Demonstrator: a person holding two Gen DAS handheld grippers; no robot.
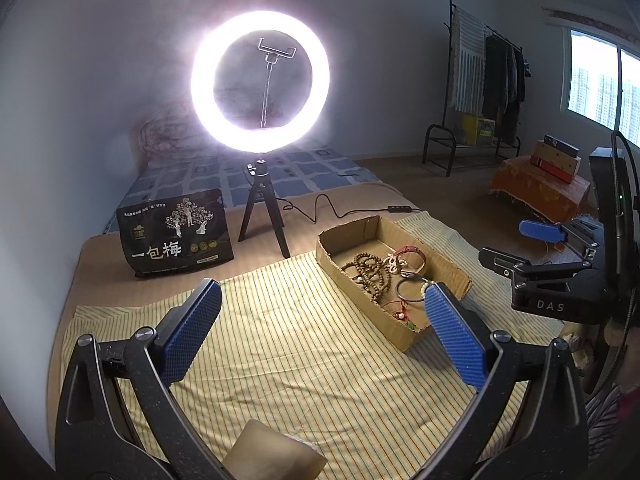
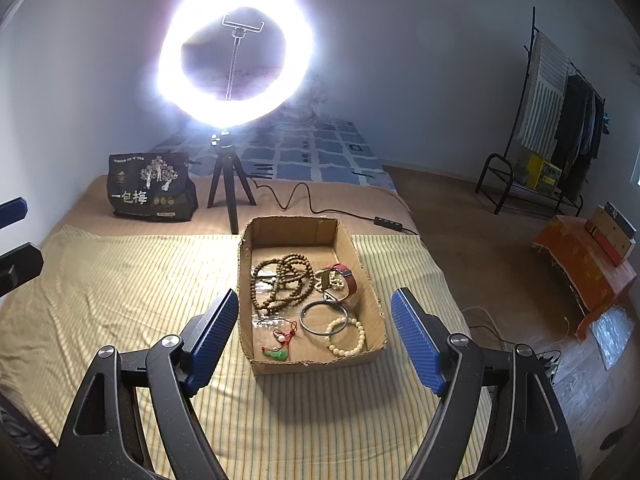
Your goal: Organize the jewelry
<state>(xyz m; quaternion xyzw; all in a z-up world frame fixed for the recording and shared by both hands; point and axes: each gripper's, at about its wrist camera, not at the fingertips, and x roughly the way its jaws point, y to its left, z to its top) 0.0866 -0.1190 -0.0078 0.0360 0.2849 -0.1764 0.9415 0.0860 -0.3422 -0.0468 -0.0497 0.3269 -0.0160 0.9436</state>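
Now we hold both claws spread wide and empty: the right gripper (image 2: 314, 336) hovers with the cardboard box (image 2: 362, 258) of jewelry just ahead, between its fingers. From the left gripper (image 1: 322, 320) that box lies ahead and rightward on the striped cloth (image 1: 280, 344).

I see a lit ring light (image 2: 234, 56) on a black tripod (image 2: 230, 188) standing at the far side of the bed (image 2: 100, 200). Its cable (image 2: 296, 196) snakes right to an inline switch (image 2: 388, 222). A black snack bag (image 2: 152, 186) stands upright just left of the tripod. A striped yellow cloth (image 2: 120, 280) covers the near part of the bed, and a blue patterned blanket (image 2: 316, 152) lies behind the light. Across the floor I see a clothes rack (image 2: 560, 120) with hanging garments, and a low stand draped in orange cloth (image 2: 580, 256) with boxes (image 2: 612, 236) on top. A window (image 1: 600, 80) shows at far right in my left view.
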